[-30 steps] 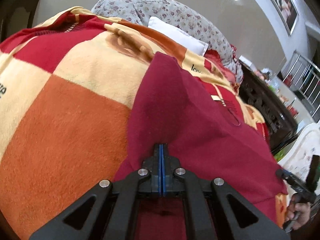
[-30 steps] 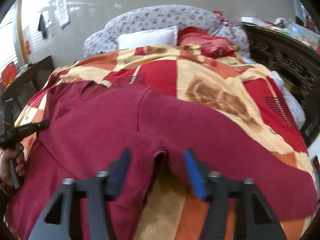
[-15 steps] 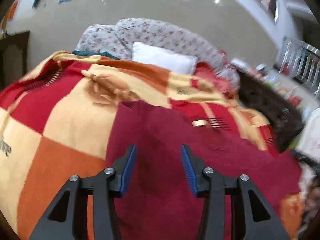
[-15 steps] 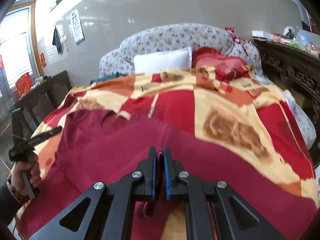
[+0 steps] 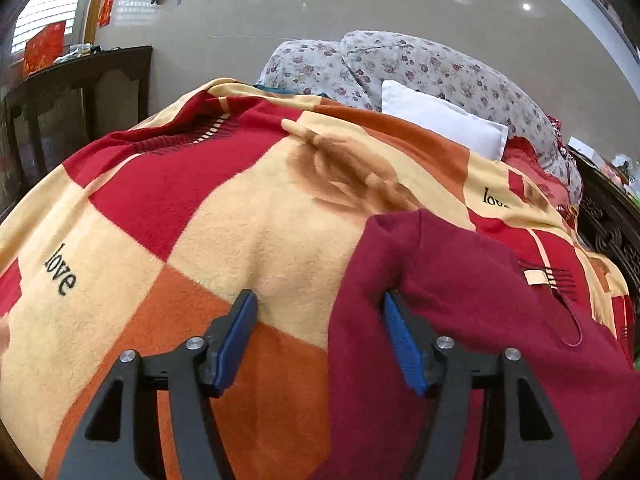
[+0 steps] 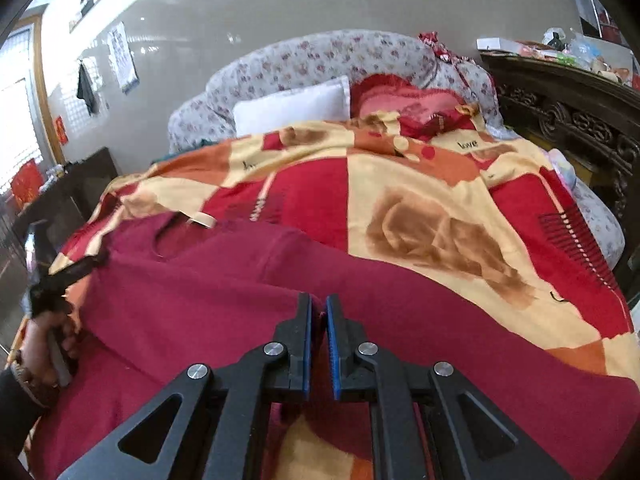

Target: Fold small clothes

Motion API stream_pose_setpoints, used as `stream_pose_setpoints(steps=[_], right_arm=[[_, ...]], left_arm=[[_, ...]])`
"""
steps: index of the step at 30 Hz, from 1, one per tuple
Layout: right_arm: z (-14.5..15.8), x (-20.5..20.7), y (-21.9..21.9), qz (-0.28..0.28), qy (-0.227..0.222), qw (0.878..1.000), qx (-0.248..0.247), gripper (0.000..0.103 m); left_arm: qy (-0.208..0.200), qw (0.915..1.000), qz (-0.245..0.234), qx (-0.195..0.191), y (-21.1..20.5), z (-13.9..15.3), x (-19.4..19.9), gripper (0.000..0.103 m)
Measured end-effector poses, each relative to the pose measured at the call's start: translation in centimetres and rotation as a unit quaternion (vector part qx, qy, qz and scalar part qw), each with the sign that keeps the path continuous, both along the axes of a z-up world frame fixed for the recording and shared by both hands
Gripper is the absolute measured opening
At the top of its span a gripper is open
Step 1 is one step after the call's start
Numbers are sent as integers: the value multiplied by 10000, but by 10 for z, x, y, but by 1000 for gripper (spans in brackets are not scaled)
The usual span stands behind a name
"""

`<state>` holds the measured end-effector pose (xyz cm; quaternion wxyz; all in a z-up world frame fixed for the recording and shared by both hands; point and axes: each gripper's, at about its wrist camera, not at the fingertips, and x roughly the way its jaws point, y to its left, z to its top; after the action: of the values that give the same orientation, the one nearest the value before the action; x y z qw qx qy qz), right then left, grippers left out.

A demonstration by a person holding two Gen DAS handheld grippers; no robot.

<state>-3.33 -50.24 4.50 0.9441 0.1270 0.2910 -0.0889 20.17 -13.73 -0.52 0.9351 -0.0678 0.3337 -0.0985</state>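
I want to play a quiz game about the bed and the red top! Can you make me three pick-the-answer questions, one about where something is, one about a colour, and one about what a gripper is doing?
1. Where does the white pillow lie?
A. at the far end of the bed, against the flowered cushions
B. on the floor
C. on top of the garment

2. What colour is the garment spread on the blanket?
A. blue
B. dark red
C. white

3. What is the right gripper doing?
A. standing wide open over bare blanket
B. holding a pillow
C. shut on a fold of the garment

Answers:
1 A, the pillow leans on the flowered cushions beyond the blanket.
2 B, the cloth is maroon all over.
3 C, its blue pads pinch dark red cloth between them.
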Motion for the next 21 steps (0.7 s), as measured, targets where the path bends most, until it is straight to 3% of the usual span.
stream_pose_setpoints(steps=[3,5,6,8,10,12,15,17,19,21], right_arm=[[-10,17,-6,-141,113,9998,68,8],[-15,22,-10,-303,349,9989,87,15],[-12,20,-13,-391,370,9984,145,24],[4,-5,-22,-663,9,9974,297,29],[22,-42,-32,-952,-273,9946,317,52],[31,-77,-42,-1222,-344,9917,198,70],[31,-136,-71,-1928,158,9808,-238,71],[20,-175,-106,-2322,621,9705,-200,71],[2,-210,-150,-2757,1161,9538,286,71],[-16,-235,-186,-3000,1416,9385,961,71]], left_arm=[[-119,9999,-73,-12,2,12,-7,65],[-256,9997,9,-57,9,25,-13,65],[-342,9993,92,-120,17,34,-19,65],[-420,9987,95,-259,26,48,-27,65],[-489,9981,-131,-353,30,61,-44,65],[-476,9959,-659,-386,24,67,-70,72],[-395,9870,-1541,-249,4,59,-113,75],[-280,9786,-2032,-126,-9,44,-143,75],[-148,9712,-2375,-150,-17,28,-164,75],[-96,9704,-2415,-34,-24,9,-173,75]])
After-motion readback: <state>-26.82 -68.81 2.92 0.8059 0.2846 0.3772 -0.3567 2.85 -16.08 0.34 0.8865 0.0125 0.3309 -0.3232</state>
